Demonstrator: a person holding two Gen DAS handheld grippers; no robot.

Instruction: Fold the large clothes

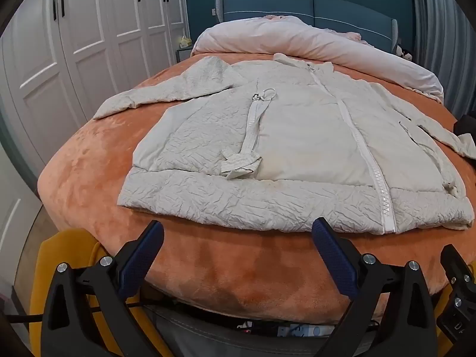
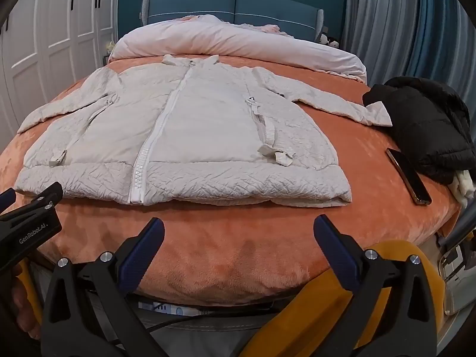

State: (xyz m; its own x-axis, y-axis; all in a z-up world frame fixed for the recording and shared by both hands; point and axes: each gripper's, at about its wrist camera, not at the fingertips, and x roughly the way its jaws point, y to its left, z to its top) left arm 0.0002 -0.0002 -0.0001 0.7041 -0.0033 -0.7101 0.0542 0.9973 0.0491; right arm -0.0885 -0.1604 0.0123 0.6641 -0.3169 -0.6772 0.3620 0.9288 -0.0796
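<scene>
Left gripper (image 1: 238,229): jaws wide apart, nothing between them, hovering over the bare near edge of the bed, just short of the jacket hem, angled downward. Its body also shows at the left edge of the right wrist view.
Right gripper (image 2: 239,229): jaws wide apart too, empty, over the same near strip of blanket, beside the left one.
Fingertips (image 2: 154,232): dark blue textured pads on black arms, not touching cloth.
Wardrobe (image 1: 83,29): white panelled doors with black handles, far left.
Blanket (image 1: 89,163): orange plush, covers the bed, bare along the near edge.
Jacket (image 2: 208,119): pale grey-white, quilted crinkle fabric, laid flat front-up across the middle of the blanket, collar toward the headboard, hem toward the grippers.
Sleeves: both spread outward to the sides, left one (image 1: 142,95) and right one (image 2: 336,104), lying flat.
Zipper (image 2: 157,136): white, done up from hem to collar, runs down the centre.
Straps (image 1: 253,131): pocket tabs lying loose on both front panels.
Duvet (image 2: 238,41): pale pink, bunched behind the collar.
Headboard (image 2: 238,6): blue, against a teal wall.
Phone (image 2: 407,175): dark, flat on the blanket, right of the hem, apart from the jacket.
Black garment (image 2: 425,122): crumpled heap at the right, touching the right cuff tip.
Curtain (image 2: 401,29): grey-blue, far right.
</scene>
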